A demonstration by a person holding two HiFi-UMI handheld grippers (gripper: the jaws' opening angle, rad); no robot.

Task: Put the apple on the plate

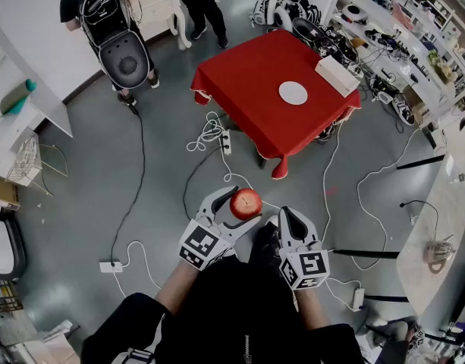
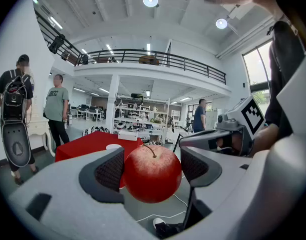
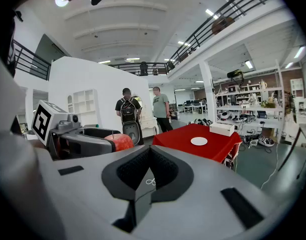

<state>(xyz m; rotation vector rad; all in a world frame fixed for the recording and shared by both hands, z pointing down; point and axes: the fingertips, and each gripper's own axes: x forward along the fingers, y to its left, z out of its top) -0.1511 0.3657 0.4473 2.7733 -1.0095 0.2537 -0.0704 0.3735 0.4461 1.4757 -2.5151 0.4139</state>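
A red apple (image 1: 246,202) with a short stem is held up in front of me over the grey floor, my left gripper (image 1: 236,209) shut on it. In the left gripper view the apple (image 2: 153,173) fills the gap between the two dark pads, which press on its sides. My right gripper (image 1: 287,217) hangs just right of the apple, shut and holding nothing; its pads (image 3: 149,170) meet in the right gripper view. The white plate (image 1: 293,92) lies bare on a table with a red cloth (image 1: 247,82), some way ahead of both grippers.
A white box (image 1: 337,74) sits on the table's far right corner. Two people stand beyond the table, one wearing a backpack (image 1: 114,29). White cables (image 1: 209,133) and a power strip (image 1: 111,266) lie on the floor. Cluttered benches (image 1: 391,44) line the right side.
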